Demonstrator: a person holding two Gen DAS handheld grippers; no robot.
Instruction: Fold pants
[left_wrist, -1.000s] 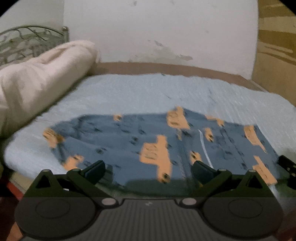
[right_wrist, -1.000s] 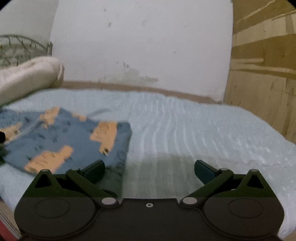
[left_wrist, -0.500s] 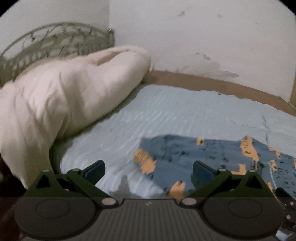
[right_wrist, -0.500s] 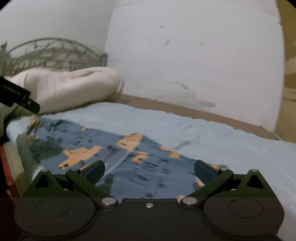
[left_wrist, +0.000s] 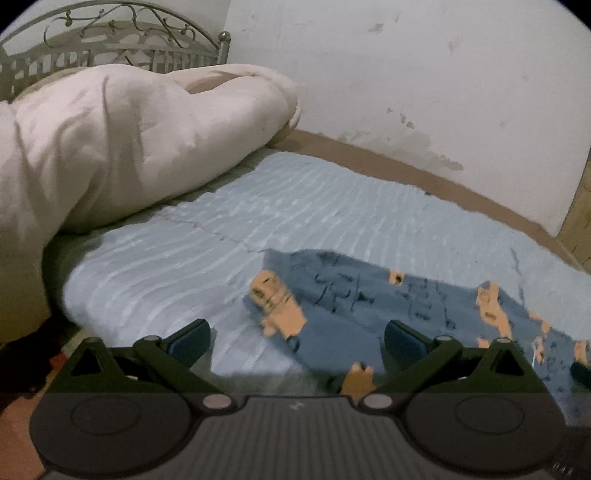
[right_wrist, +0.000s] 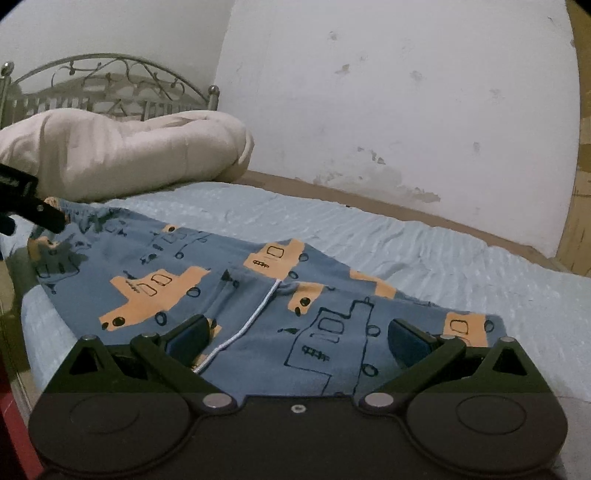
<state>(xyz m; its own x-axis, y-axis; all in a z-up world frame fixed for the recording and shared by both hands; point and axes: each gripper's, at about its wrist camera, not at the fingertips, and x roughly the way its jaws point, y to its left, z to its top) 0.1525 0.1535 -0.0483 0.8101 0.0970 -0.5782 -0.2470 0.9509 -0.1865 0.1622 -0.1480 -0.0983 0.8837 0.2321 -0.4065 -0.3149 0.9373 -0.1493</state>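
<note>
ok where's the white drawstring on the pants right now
In the right wrist view the white drawstring lies on the blue pants, running toward the open right gripper, nearer its left finger.

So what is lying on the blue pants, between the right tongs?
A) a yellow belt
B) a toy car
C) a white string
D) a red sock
C: in the right wrist view a white string runs down the middle of the blue pants with orange boat prints, toward the left finger of the open right tongs; no sock, belt or toy is there.
</note>
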